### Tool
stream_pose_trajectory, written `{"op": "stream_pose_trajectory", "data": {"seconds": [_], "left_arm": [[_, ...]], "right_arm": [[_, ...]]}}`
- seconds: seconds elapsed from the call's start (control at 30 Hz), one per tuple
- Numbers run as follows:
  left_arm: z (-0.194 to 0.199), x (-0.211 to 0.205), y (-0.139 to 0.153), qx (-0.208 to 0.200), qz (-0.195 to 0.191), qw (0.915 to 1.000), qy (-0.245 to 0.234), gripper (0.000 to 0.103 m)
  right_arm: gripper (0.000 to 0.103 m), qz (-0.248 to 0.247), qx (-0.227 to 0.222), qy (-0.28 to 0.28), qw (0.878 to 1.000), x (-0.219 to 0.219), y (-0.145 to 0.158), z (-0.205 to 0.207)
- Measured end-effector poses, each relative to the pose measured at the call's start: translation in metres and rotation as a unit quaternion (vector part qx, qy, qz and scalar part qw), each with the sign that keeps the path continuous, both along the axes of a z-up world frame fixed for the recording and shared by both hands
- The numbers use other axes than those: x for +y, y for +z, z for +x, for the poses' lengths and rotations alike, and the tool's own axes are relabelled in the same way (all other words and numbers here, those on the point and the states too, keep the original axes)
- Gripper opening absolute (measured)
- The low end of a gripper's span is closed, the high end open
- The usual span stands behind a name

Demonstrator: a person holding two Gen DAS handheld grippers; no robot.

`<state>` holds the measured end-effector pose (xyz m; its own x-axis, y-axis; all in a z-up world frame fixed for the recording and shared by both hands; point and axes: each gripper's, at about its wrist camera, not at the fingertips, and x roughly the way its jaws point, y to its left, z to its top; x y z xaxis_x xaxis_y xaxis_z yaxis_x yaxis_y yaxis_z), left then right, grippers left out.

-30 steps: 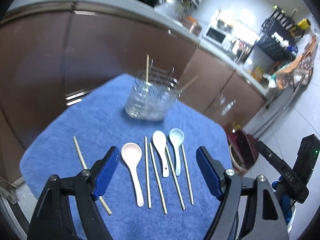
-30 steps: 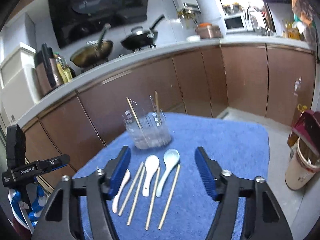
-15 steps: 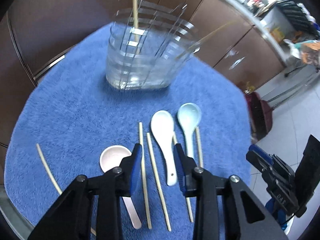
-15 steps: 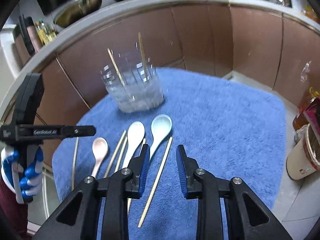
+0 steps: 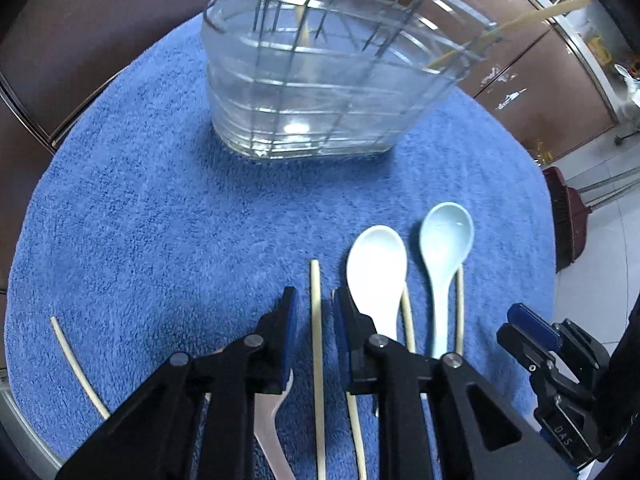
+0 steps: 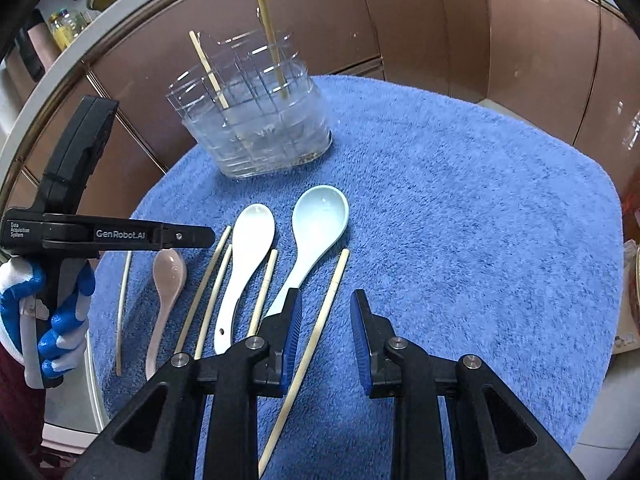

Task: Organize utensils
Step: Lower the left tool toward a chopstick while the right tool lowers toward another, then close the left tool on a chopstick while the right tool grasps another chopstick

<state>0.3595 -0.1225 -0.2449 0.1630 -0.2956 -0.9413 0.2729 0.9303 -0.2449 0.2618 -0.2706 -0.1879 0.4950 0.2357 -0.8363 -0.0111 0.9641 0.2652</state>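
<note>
A clear gridded holder (image 5: 320, 80) (image 6: 252, 120) stands at the back of the blue towel (image 5: 160, 220) with two chopsticks in it. A white spoon (image 5: 376, 268) (image 6: 248, 248), a pale blue spoon (image 5: 444, 248) (image 6: 316, 220), a pink spoon (image 6: 166, 280) and several chopsticks lie on the towel. My left gripper (image 5: 314, 306) is low and partly open, its pads on either side of one chopstick (image 5: 317, 340) with small gaps. My right gripper (image 6: 325, 308) is partly open around another chopstick (image 6: 316, 332), not touching it.
Brown kitchen cabinets (image 6: 440, 28) run behind the table. One chopstick (image 5: 76, 364) lies alone at the towel's left. A dustpan (image 5: 568, 216) stands on the floor at right. The left gripper's body (image 6: 80, 232) shows in the right wrist view.
Both grippers have dropped toward the towel and narrowed from wide open. Each now straddles a chopstick.
</note>
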Motion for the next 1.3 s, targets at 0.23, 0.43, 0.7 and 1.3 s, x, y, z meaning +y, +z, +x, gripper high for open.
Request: {"op": "stream_pose_trajectory", "data": {"seconds": [0.23,0.43,0.7,1.3], "left_arm": [[0.012,-0.012,-0.012,0.005,0.012,0.9999,0.0,0.014],[0.019,-0.016,-0.023,0.014,0.009,0.9999,0.006,0.013],[0.022,-0.012,-0.026,0.016,0.013,0.9998,0.0,0.013],[0.003,0.004,-0.007,-0.03,-0.026,0.9987,0.033,0.004]], "right_arm": [[0.025,-0.021,0.017,0.007,1.0,0.003,-0.006,0.017],[0.021,-0.03,0.055,0.012,0.998,0.004,-0.018,0.043],[0.017,-0.048,0.098,0.026,0.994,0.012,-0.033,0.074],[0.007,-0.048,0.074,0.015,0.996,0.013,-0.029,0.059]]}}
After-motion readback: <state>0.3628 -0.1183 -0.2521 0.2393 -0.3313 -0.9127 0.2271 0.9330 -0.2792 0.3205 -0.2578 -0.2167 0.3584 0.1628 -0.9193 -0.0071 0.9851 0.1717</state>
